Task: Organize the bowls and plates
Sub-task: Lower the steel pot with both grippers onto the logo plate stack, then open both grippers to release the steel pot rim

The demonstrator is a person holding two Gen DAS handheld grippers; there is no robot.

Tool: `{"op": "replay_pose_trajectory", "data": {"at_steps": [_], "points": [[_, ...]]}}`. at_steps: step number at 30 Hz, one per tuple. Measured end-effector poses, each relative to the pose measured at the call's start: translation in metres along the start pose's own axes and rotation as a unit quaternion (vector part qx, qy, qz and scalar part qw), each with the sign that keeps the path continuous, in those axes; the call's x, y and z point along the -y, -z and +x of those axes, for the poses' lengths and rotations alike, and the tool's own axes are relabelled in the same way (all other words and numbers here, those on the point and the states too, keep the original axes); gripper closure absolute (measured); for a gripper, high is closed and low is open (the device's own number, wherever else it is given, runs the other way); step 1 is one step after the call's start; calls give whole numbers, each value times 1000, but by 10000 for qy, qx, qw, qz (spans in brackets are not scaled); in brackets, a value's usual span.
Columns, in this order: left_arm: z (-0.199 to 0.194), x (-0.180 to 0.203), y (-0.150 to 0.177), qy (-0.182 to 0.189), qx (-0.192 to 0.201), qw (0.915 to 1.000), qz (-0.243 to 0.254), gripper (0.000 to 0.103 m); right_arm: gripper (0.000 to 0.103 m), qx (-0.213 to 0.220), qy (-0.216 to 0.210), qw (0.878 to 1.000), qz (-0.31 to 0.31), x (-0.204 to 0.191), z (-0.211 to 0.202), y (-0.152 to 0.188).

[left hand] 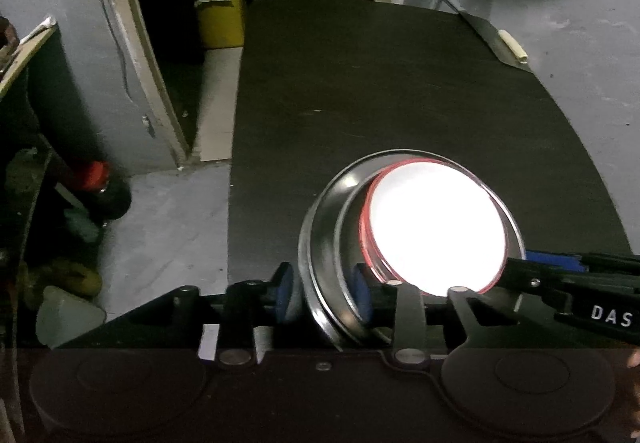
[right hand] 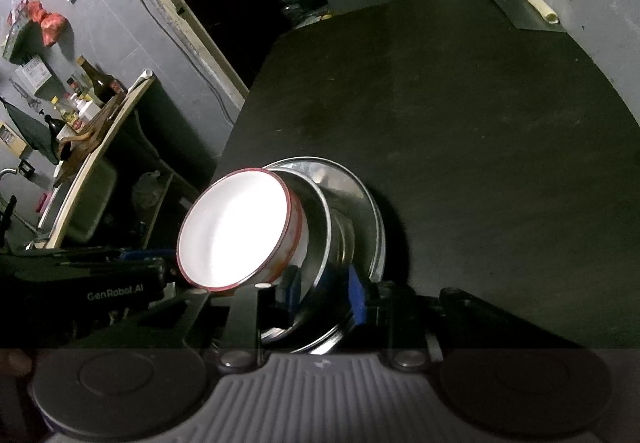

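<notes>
So the white bowl with the red rim [left hand: 436, 231] is nested inside a steel bowl [right hand: 320, 227], and that sits on a steel plate [left hand: 316, 239], the whole stack parked near the front of the dark table [left hand: 380, 83], toward its left edge. Both grippers are at the stack's rim from opposite sides. The left gripper [left hand: 322, 297] has its blue pads straddling the steel rim, and there's a visible gap on the outer pad, so I'd call it let go, rim just sitting between the jaws. The right gripper [right hand: 324, 293] is the same deal on its side: pads either side of the steel rim, loosened off, not really pinching, though the glare off the white bowl and the dark metal make it hard to say whether one pad still brushes the edge. What worries me from here is pulling out. The jaws aren't spread very wide, so if either hand backs away at an angle a pad could hook the lip and drag or tip the stack. The white bowl also looks like it's leaning a bit inside the steel one rather than seated flat, so a bump could rock it. And the stack isn't far from the table's left side, with floor clutter [left hand: 80, 243] below, so a sideways shove is the bad one.
</notes>
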State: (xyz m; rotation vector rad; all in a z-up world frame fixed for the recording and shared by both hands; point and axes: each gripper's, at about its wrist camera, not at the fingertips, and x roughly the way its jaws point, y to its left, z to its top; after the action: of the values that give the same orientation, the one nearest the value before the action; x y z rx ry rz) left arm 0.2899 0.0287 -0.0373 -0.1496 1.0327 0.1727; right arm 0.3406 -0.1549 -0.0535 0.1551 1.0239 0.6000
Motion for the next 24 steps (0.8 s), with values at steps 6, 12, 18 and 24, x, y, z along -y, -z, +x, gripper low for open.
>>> {"op": "replay_pose_trajectory", "data": {"at_steps": [6, 12, 18, 24], "points": [[-7, -4, 1, -348, 186, 9992, -117, 35, 42, 92, 323, 9994, -77, 0, -4, -1], [-14, -5, 1, -454, 276, 9985, -140, 28, 39, 113, 274, 9996, -12, 3, -7, 2], [-15, -1, 0, -505, 279, 9982, -132, 27, 28, 148, 274, 9995, 11, 6, -11, 3], [-15, -1, 0, -649, 304, 9973, -184, 18, 11, 208, 276, 9994, 4, 8, -14, 4]]}}
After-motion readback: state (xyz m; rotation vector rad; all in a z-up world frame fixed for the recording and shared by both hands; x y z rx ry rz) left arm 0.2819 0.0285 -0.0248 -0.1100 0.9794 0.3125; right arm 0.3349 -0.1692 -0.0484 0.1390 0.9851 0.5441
